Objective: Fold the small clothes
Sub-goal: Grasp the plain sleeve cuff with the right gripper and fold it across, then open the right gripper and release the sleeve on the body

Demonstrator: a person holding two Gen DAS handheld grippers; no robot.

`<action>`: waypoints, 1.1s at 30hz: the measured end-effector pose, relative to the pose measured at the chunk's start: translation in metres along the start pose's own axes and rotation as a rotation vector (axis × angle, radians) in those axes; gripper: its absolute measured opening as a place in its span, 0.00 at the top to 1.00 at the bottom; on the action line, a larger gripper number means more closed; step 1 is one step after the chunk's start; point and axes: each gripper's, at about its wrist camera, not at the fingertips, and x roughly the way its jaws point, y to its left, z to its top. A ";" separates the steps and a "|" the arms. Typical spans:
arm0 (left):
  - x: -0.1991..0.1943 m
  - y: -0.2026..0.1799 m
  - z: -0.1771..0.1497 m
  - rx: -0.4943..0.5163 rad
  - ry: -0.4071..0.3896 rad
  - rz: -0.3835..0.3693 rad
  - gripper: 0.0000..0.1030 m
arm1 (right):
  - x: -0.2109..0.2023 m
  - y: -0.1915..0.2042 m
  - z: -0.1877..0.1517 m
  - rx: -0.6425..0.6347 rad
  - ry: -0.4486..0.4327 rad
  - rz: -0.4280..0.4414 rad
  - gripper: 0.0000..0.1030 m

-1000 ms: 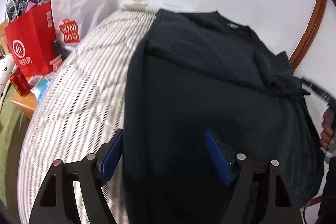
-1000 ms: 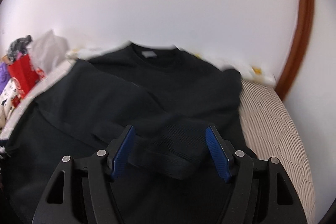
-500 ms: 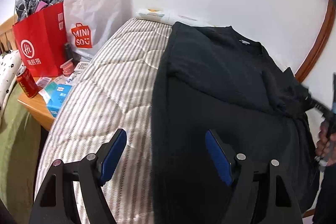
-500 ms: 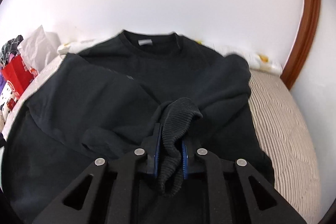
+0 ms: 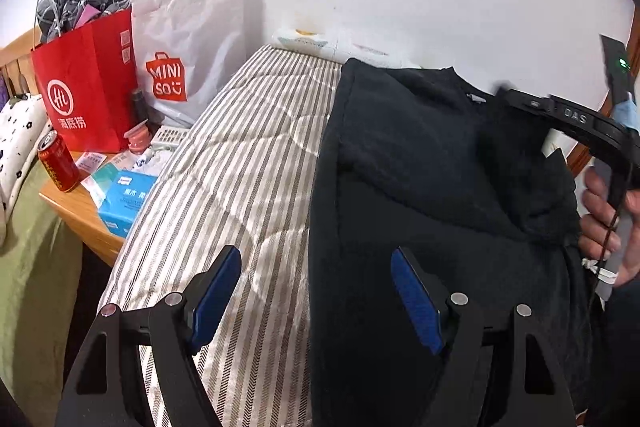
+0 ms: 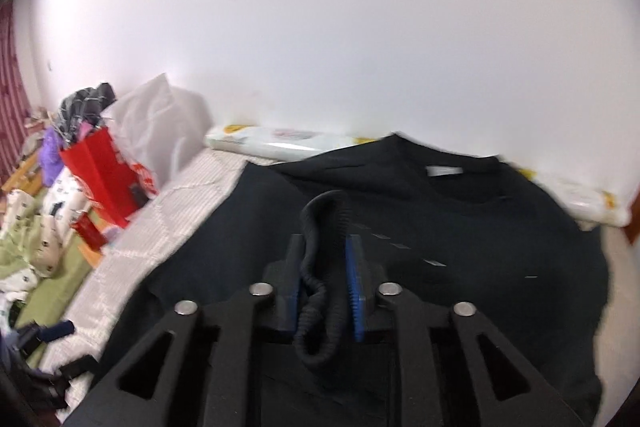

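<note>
Your striped mattress (image 5: 248, 163) runs away from you to the white wall, and the black sweater (image 5: 400, 195) lies flat across its right half, collar toward the far edge, left side seam running down the middle of the mattress. The sweater's neck label (image 6: 444, 171) shows near the far edge in the right wrist view. Your left gripper (image 5: 316, 291) hangs over the near part of the mattress with its blue pads spread wide, straddling the sweater's left seam and holding nothing. Your right gripper (image 6: 322, 267) has its pads drawn narrow, pinching the ribbed cuff (image 6: 324, 223), which loops up above the fingers; the sleeve is lifted off the sweater's body. Your right hand (image 5: 608, 223) shows at the right edge of the left wrist view, gripping the handle. Off the mattress's left edge, a wooden side table (image 5: 76, 211) carries a red bag (image 5: 86, 87), a white bag (image 5: 192, 39), a blue box (image 5: 124, 203) and a red can (image 5: 58, 163).
</note>
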 end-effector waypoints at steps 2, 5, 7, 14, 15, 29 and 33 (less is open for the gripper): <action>0.000 -0.004 0.005 0.007 0.004 -0.007 0.27 | -0.001 0.005 0.003 0.005 -0.003 0.033 0.67; 0.002 -0.018 0.013 0.042 -0.004 -0.017 0.27 | -0.025 -0.006 -0.003 -0.009 -0.071 0.017 0.43; 0.007 -0.030 0.020 0.060 0.002 -0.028 0.27 | -0.041 -0.024 -0.012 -0.015 -0.098 -0.038 0.42; 0.038 -0.076 0.045 0.106 0.015 -0.094 0.27 | -0.071 -0.098 -0.059 0.004 -0.007 -0.180 0.42; 0.044 -0.081 0.048 0.107 0.018 -0.100 0.27 | -0.075 -0.107 -0.067 0.002 0.004 -0.211 0.42; 0.124 -0.109 0.064 0.092 0.114 -0.166 0.59 | -0.109 -0.181 -0.122 0.072 0.051 -0.347 0.42; 0.125 -0.115 0.066 0.096 0.088 -0.139 0.78 | -0.106 -0.190 -0.129 0.094 0.065 -0.352 0.42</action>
